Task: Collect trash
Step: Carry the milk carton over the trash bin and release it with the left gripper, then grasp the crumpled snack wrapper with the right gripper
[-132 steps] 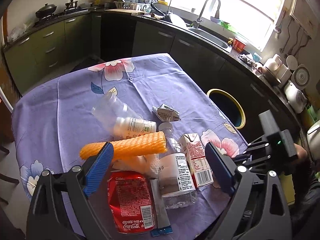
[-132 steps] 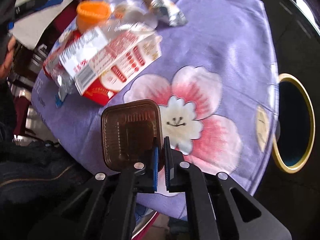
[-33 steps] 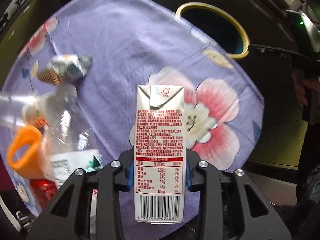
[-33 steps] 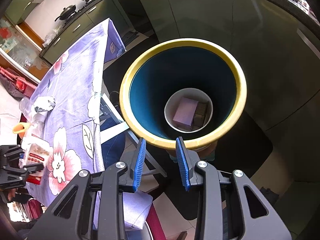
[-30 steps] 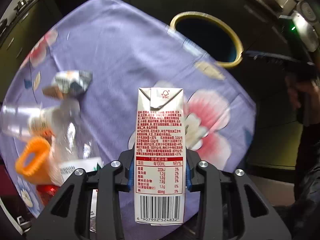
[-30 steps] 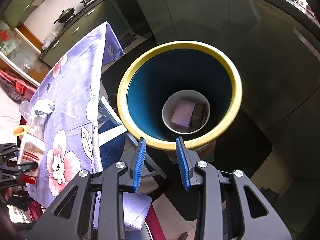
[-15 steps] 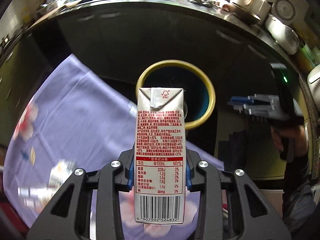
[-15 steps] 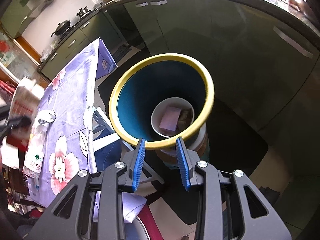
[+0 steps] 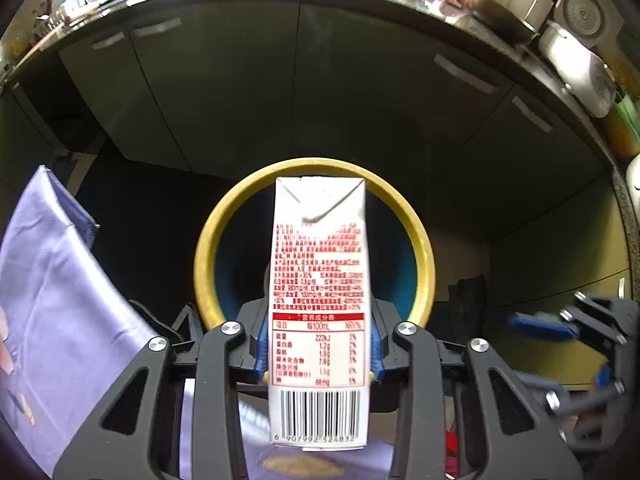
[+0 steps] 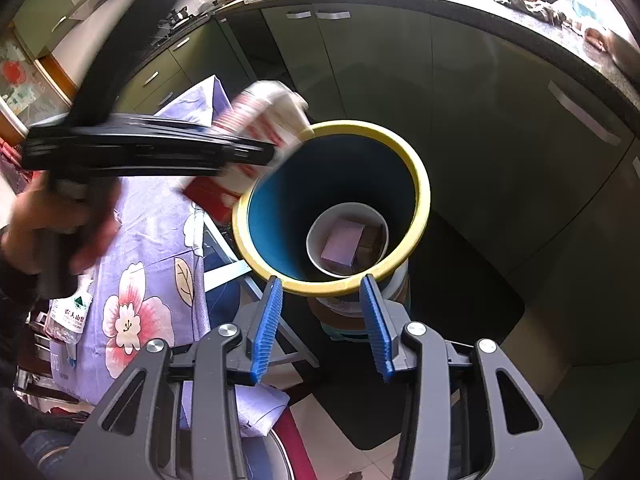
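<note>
The left hand-held gripper (image 9: 318, 354) clenched one white-and-red cardboard milk carton (image 9: 319, 304) above one yellow-rimmed blue bin (image 10: 416, 176). The right hand-held gripper (image 10: 322, 322), released and empty, hovered beside that bin.

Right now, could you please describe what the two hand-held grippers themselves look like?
Both match: the left hand-held gripper and right hand-held gripper have matte black frames with triangular cut-outs and silver round bolt heads. Their fingers carry blue ribbed pads. No cables or markings are visible.
</note>
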Demonstrator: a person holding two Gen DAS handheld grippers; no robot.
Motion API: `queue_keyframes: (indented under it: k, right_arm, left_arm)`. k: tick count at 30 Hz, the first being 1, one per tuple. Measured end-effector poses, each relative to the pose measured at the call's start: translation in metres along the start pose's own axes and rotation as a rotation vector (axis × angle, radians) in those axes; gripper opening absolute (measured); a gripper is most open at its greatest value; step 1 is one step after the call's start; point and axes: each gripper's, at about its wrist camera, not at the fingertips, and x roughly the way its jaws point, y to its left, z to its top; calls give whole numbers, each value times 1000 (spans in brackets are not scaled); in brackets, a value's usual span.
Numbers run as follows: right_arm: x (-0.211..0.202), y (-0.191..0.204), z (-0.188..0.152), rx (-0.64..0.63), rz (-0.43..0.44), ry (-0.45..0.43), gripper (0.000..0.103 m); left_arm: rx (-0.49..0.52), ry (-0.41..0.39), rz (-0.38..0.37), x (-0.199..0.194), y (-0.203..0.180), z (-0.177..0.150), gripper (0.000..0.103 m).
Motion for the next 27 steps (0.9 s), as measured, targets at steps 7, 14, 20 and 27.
queue_keyframes:
  k: [7,14,20,27]
  right_arm:
    - [-8,9,-2,-11,-10,-7,45]
    - [-9,20,-2,-18,-8,-9,46]
    - [2,50,4,-82,-8,25,46]
    - [22,116,16,-195,19,72,46]
  left_arm:
    - [-25,-54,-17,-13,12,-4,69]
    - [-44,-306,-60,-132,39,-57,85]
    - [-138,-541,16,-228,91,-147,93]
    - [-315,-624,106,-270,163,-256,95]
